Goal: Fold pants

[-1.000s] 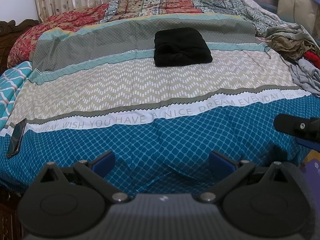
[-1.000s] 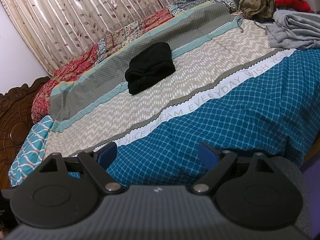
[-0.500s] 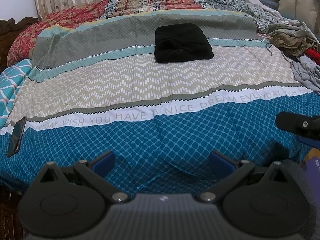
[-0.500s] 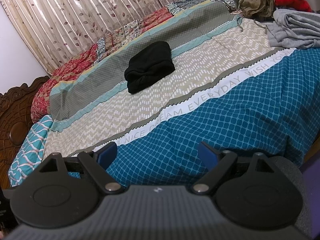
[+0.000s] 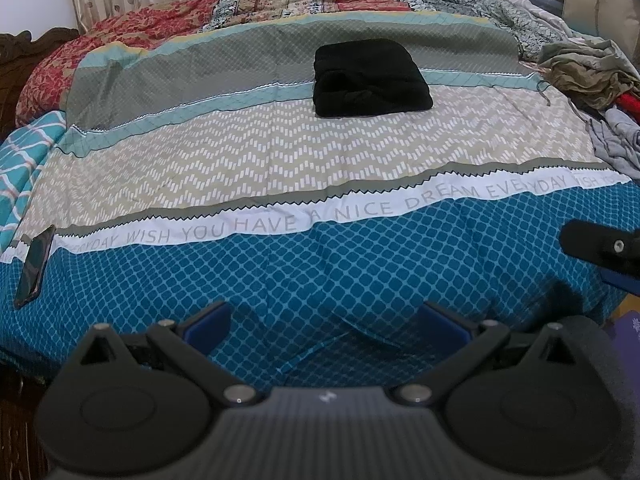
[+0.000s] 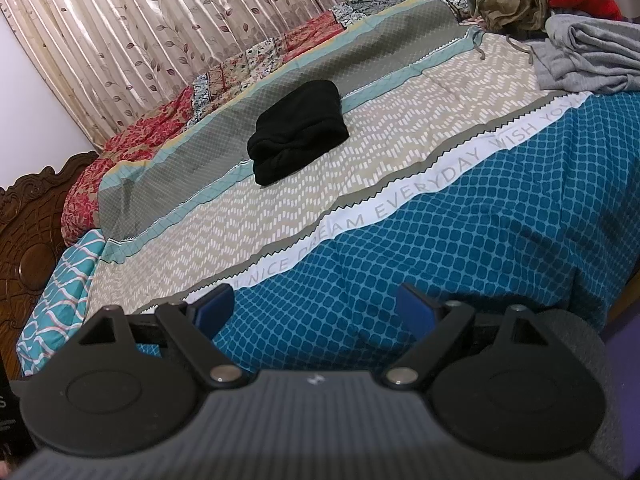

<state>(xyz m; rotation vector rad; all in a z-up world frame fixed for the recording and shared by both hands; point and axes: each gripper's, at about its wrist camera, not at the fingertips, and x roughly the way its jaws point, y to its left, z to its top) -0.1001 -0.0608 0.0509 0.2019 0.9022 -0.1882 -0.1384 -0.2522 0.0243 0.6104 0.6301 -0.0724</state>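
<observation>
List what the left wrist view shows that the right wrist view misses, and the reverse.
Left wrist only: a dark phone on the bedspread's left edge, and the right tongs poking in at right. Right wrist only: the carved wooden headboard and a red garment in the pile. Both: folded black pants on the patterned bedspread, the grey garment, leaf-print curtains, open empty tongs.

The right gripper (image 6: 314,312) is hovering at six o'clock above the blue-checked bedspread (image 6: 460,240), its blue fingers (image 6: 414,312) spread wide with nothing between them. The folded black pants (image 6: 296,130) are lying toward eleven o'clock, well apart. A clothes pile (image 6: 560,20) is sitting at two o'clock.
</observation>
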